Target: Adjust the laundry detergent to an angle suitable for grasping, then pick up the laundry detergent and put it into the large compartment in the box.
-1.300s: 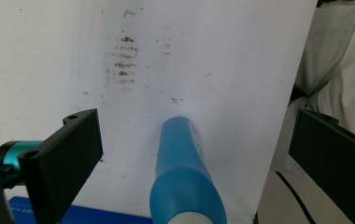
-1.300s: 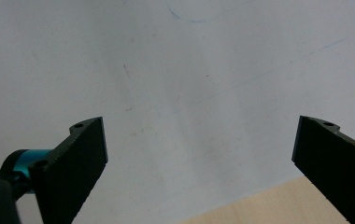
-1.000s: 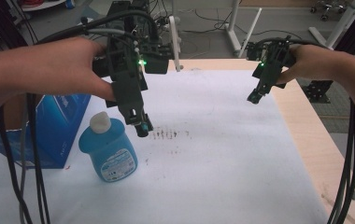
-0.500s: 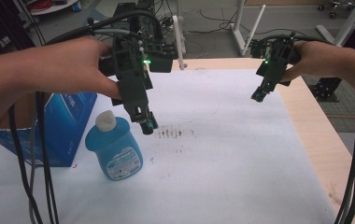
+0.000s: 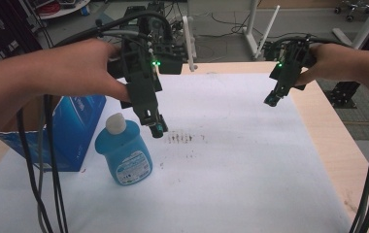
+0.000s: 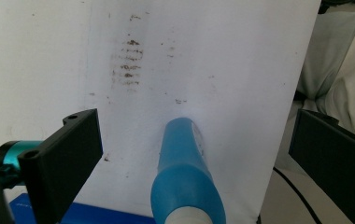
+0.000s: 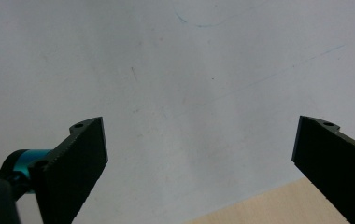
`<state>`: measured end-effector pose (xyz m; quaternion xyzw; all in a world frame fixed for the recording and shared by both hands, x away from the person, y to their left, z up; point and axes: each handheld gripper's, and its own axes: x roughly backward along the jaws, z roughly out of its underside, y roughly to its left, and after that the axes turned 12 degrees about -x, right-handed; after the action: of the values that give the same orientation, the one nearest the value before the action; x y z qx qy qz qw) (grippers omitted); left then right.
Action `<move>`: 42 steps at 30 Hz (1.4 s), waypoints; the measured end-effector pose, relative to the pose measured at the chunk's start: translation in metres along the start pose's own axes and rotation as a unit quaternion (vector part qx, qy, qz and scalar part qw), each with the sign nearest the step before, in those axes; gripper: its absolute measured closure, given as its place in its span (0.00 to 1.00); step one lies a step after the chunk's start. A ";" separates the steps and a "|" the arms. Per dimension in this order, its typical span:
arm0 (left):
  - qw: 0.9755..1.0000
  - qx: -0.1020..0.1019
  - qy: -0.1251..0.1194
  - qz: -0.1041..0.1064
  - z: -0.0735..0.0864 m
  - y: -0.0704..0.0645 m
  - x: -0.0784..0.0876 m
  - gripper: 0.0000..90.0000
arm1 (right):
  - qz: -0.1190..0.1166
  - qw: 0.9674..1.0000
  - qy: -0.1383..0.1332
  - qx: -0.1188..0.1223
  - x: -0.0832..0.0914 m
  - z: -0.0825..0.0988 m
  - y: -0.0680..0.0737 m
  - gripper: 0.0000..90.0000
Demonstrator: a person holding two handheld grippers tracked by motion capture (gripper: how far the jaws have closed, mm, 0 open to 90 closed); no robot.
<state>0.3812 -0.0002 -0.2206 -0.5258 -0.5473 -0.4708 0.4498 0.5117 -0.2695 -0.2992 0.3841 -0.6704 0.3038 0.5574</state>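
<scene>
A blue bottle [image 5: 124,153] with a white cap stands upright on the white sheet [image 5: 231,160] at the left. My left gripper [image 5: 156,127] hangs just above and right of the cap, jaws open with nothing in them. In the left gripper view the bottle [image 6: 187,175] lies between and below the wide-apart jaws of that gripper [image 6: 196,154]. A patch of brown smears [image 5: 182,138] marks the sheet right of the bottle. My right gripper [image 5: 271,99] hovers over the sheet's far right part, open and empty [image 7: 199,163].
A blue box [image 5: 71,131] stands left of the bottle, close behind it. Bare wooden table [image 5: 330,131] runs along the right side of the sheet. Black cables [image 5: 46,170] hang down at the left and right edges. Stands and cables crowd the floor beyond the table.
The left gripper has risen a little and shifted right, away from the bottle's cap. The right gripper has moved slightly outward to the right. The bottle stands as before.
</scene>
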 end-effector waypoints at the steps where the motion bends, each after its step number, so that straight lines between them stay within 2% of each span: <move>1: 1.000 0.000 0.000 0.000 0.000 0.000 0.000 0.03 | 0.000 1.000 0.000 0.000 0.000 0.000 0.000 0.03; 13: 1.000 0.006 0.000 -0.002 0.002 0.001 0.000 0.03 | 0.000 1.000 0.001 0.000 -0.001 -0.001 -0.001 0.03; 23: 1.000 0.025 0.002 -0.011 0.005 -0.002 0.004 0.03 | 0.001 1.000 0.001 0.000 -0.002 -0.002 0.000 0.03; 29: 0.998 0.068 -0.006 -0.018 0.009 -0.003 0.009 0.03 | 0.002 1.000 -0.002 0.000 0.001 -0.001 0.002 0.03; 34: 0.994 0.110 -0.005 -0.028 0.012 -0.002 0.012 0.03 | 0.004 1.000 -0.004 0.002 0.004 0.001 0.002 0.03; 36: 0.992 0.123 -0.003 -0.032 0.014 -0.001 0.014 0.03 | 0.006 1.000 -0.006 0.002 0.005 0.002 0.002 0.03; 37: 0.992 0.123 -0.003 -0.032 0.014 -0.001 0.014 0.03 | 0.006 1.000 -0.006 0.002 0.005 0.002 0.002 0.03; 38: 0.989 0.142 0.000 -0.032 0.016 -0.001 0.014 0.03 | 0.008 1.000 -0.003 0.000 0.006 0.004 0.003 0.03; 39: 0.989 0.142 0.000 -0.032 0.016 -0.001 0.014 0.03 | 0.008 1.000 -0.006 0.001 0.006 0.004 0.003 0.03; 42: 0.985 0.167 0.006 -0.031 0.020 -0.001 0.015 0.03 | 0.008 1.000 -0.007 -0.001 0.007 0.006 0.003 0.03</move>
<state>0.3796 0.0216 -0.2086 -0.4235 -0.6317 -0.3895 0.5195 0.5054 -0.2740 -0.2937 0.3803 -0.6777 0.3051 0.5504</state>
